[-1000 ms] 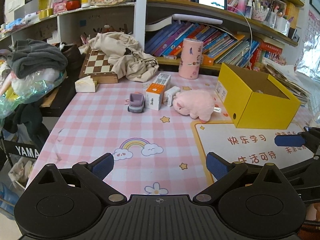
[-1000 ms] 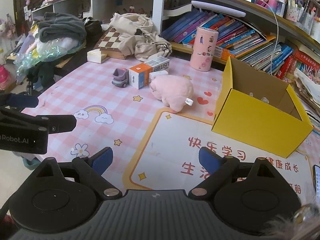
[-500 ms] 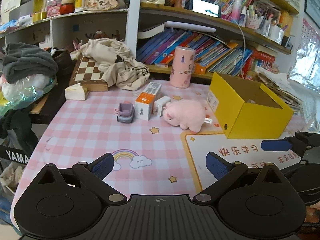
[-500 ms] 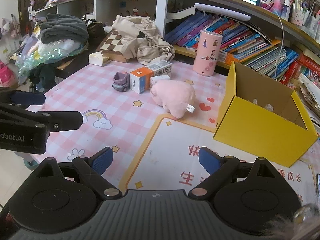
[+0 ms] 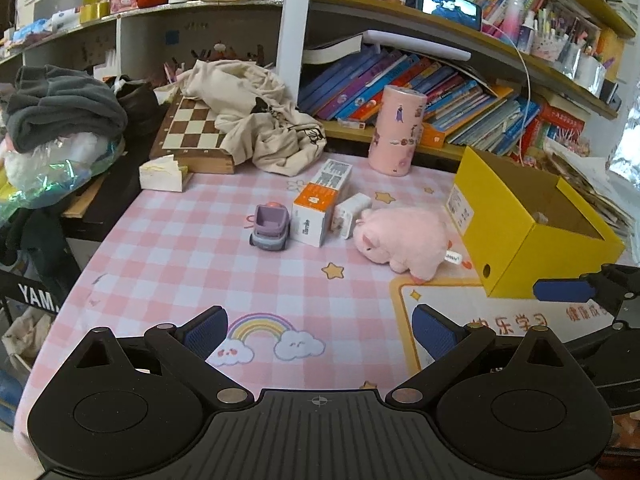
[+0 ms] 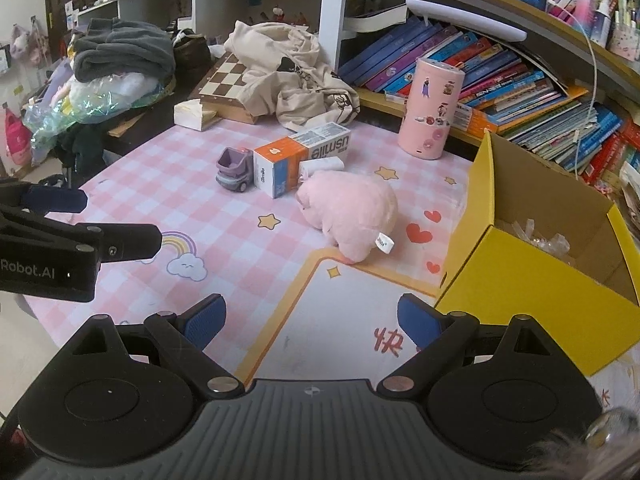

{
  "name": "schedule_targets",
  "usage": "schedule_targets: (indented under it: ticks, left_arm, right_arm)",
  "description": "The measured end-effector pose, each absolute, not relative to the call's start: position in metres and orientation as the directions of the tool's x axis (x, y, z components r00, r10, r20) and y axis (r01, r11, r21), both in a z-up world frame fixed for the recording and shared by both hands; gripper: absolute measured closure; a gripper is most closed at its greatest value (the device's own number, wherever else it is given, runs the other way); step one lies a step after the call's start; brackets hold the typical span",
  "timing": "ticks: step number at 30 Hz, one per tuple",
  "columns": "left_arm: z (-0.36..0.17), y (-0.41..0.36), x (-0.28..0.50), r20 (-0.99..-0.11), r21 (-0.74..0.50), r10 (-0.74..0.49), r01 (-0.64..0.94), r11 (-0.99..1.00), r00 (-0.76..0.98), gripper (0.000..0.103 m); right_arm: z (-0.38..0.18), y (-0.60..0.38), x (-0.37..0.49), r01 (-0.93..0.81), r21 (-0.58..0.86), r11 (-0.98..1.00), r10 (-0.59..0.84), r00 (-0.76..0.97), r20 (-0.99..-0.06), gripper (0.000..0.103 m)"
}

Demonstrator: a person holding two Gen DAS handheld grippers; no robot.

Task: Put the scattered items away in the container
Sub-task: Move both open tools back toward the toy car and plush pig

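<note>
Items unmoved over the last second: plush pig (image 5: 404,240), orange-and-white carton (image 5: 318,206), small white box (image 5: 350,214) and purple toy truck (image 5: 270,228) clustered well ahead of both grippers, yellow box (image 5: 528,232) ahead-right. Only the viewpoints shifted slightly; left gripper (image 5: 320,328) and right gripper (image 6: 310,322) both wide apart, empty, so nothing tidied yet. Carton's long axis running away toward the shelves, orange end nearest; pig lengthwise across, snout toward the carton.

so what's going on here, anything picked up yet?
Nothing yet. A person holds two grippers above the pink checked tablecloth; the left gripper and the right gripper are both open and empty. The pink plush pig, orange-and-white box, small white box and purple toy truck lie on the cloth, outside the yellow box, which holds only some clear wrapping.
</note>
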State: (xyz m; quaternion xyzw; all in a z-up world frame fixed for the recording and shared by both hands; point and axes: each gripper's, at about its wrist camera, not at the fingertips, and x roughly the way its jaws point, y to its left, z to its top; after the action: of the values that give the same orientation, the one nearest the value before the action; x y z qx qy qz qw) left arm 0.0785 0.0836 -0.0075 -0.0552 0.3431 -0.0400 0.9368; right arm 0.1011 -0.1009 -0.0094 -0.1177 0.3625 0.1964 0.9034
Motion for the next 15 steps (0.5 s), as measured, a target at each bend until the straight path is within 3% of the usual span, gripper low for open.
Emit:
schedule_targets:
  ticks: [15]
  left_arm:
    - [-0.023,0.079,0.114,-0.667,-0.162,-0.122,0.016,0.987,0.735,0.003]
  right_arm:
    - [-0.021,-0.103,0.138,-0.448,-0.105,0.888,0.248,0.659,-0.710,0.011]
